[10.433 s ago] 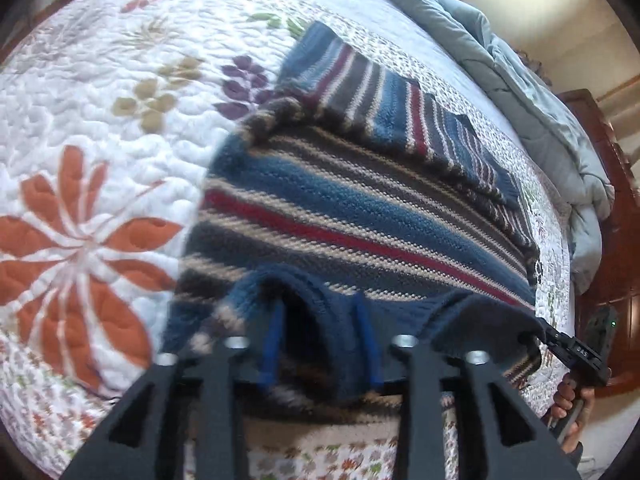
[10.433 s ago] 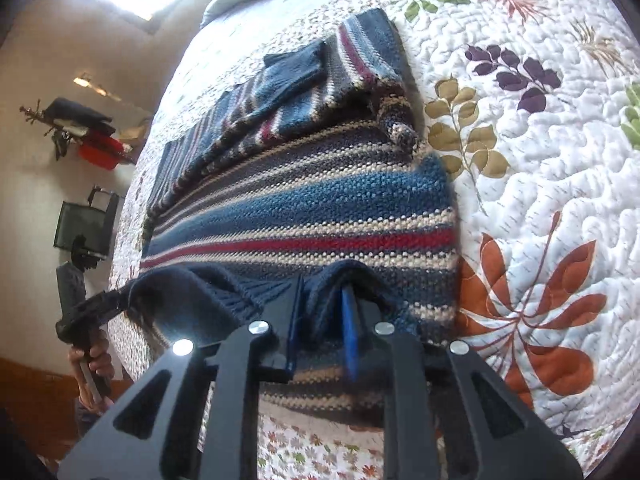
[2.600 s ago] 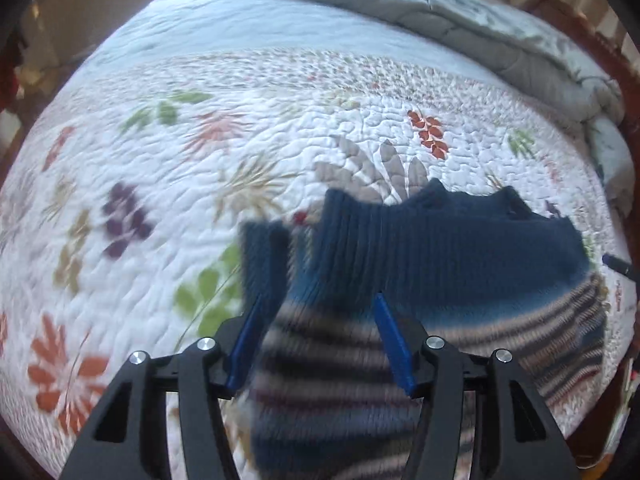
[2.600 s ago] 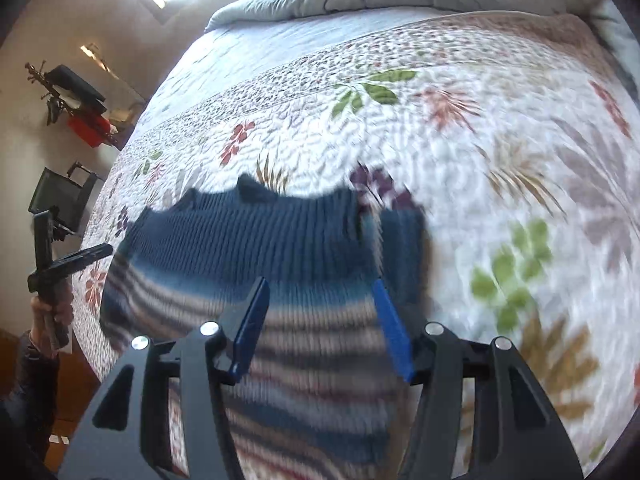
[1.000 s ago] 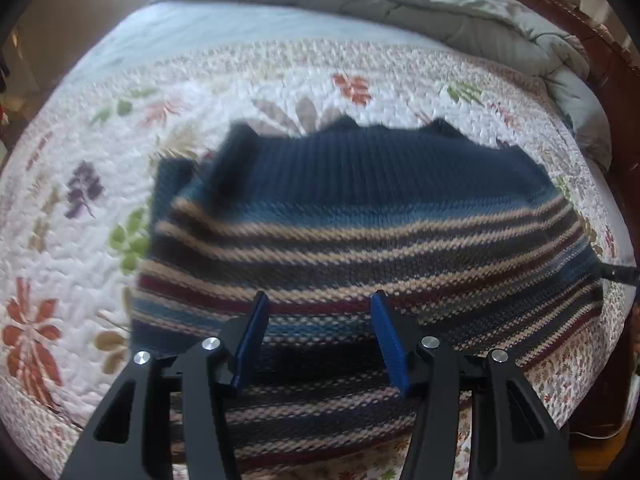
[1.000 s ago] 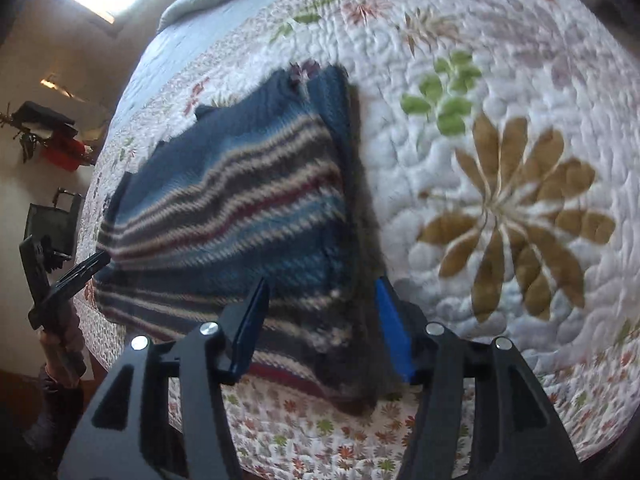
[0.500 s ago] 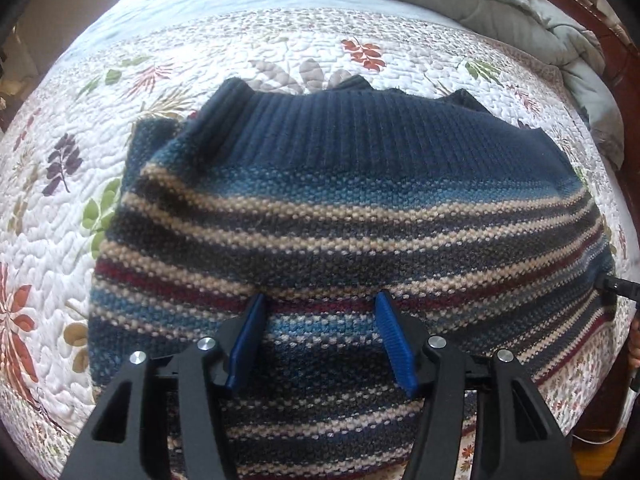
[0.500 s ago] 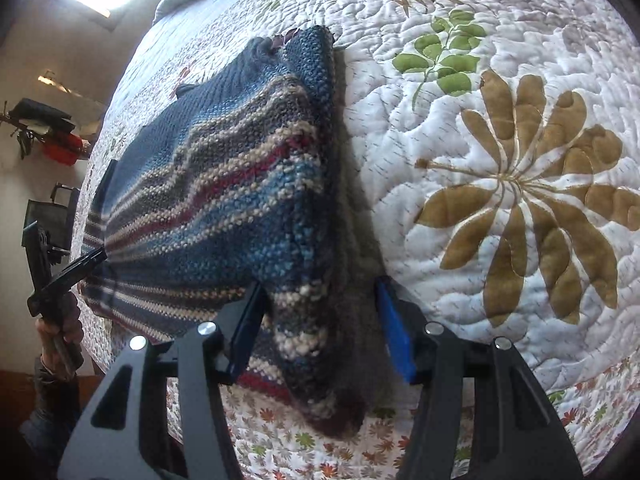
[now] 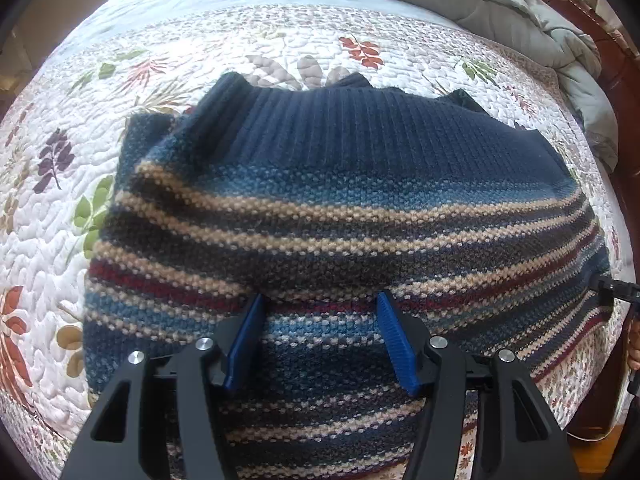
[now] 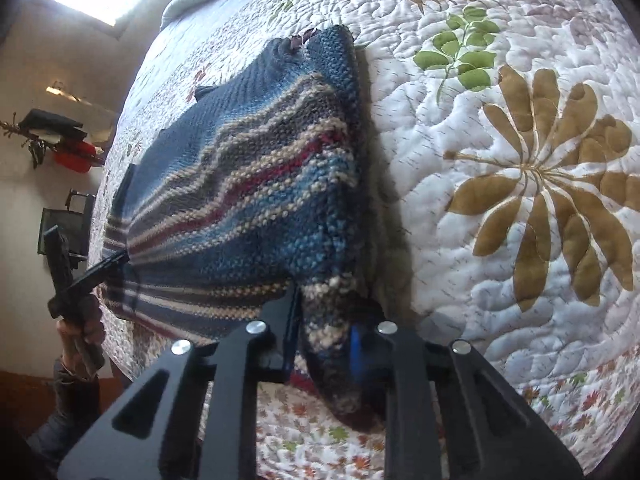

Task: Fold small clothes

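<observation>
A striped knit sweater [image 9: 320,216] in navy, blue, tan and red lies folded on a floral quilt [image 9: 48,208]; its dark ribbed band is at the far edge. My left gripper [image 9: 320,320] is open, its blue pads spread wide just above the sweater's near part. In the right wrist view the sweater [image 10: 248,184] lies to the left. My right gripper [image 10: 324,340] is shut on the sweater's near right corner, with knit bunched between the pads. The left gripper [image 10: 96,268] shows at the sweater's far left edge.
A grey duvet [image 9: 500,4] is bunched along the far side of the bed. A dark wooden bed frame [image 9: 624,80] runs along the right. The quilt's front edge [image 10: 320,440] drops off near me. A wall shelf with red and black items [image 10: 60,140] is at left.
The sweater was carried, folded over and laid down on the quilt. In the last half second my right gripper closed on the sweater's right corner; my left gripper stayed open over it.
</observation>
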A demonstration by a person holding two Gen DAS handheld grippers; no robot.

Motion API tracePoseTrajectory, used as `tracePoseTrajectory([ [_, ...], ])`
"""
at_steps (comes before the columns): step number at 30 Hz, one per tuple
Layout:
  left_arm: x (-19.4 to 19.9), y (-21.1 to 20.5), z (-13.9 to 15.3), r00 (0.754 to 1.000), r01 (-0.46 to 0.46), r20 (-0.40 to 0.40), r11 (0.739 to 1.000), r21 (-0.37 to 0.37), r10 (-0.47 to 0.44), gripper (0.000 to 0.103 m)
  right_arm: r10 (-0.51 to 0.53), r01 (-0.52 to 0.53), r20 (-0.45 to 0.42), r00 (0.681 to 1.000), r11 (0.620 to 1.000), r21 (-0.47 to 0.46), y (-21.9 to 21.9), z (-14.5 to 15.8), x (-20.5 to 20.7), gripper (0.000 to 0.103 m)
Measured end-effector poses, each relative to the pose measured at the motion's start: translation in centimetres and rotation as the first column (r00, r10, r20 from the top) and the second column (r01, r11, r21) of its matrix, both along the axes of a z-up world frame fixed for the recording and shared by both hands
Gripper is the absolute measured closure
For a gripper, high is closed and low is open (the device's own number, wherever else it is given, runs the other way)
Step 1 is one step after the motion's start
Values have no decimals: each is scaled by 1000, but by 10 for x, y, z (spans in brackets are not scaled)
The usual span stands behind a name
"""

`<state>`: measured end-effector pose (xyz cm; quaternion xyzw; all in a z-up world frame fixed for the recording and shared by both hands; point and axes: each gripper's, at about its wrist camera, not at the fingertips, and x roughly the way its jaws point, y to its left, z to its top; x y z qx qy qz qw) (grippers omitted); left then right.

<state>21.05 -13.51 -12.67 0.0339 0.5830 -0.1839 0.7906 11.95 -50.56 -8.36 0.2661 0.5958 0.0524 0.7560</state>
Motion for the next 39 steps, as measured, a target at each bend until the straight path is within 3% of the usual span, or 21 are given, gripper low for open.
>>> tracePoseTrajectory([
  [5, -1, 0, 0, 1000, 8, 8, 1000, -1, -8, 43, -20, 20, 26, 999, 1000, 20, 3, 22, 1, 87],
  [12, -2, 1, -1, 1000, 16, 11, 1000, -9, -15, 43, 5, -11, 137, 991, 999, 45, 34, 78, 11, 88],
  [16, -2, 1, -2, 1000, 14, 12, 1000, -15, -14, 43, 81, -90, 219, 972, 995, 30, 82, 114, 28, 88],
  [22, -2, 3, -2, 1000, 22, 6, 999, -26, -22, 43, 221, -222, 264, 939, 975, -26, 163, 136, 54, 89],
  [30, 3, 6, -3, 999, 47, -14, 998, -47, -47, 42, 403, -383, 185, 896, 914, -136, 249, 118, 70, 92],
  [33, 5, 7, -4, 998, 51, -24, 997, -64, -53, 42, 459, -449, 139, 877, 888, -96, 276, 100, 72, 94],
  [35, 5, 9, -4, 998, 56, -27, 996, -74, -58, 42, 491, -473, 94, 866, 866, -163, 292, 86, 73, 94],
  [39, 5, 12, -5, 997, 66, -27, 994, -89, -68, 41, 489, -478, 36, 871, 864, -157, 300, 60, 78, 94],
])
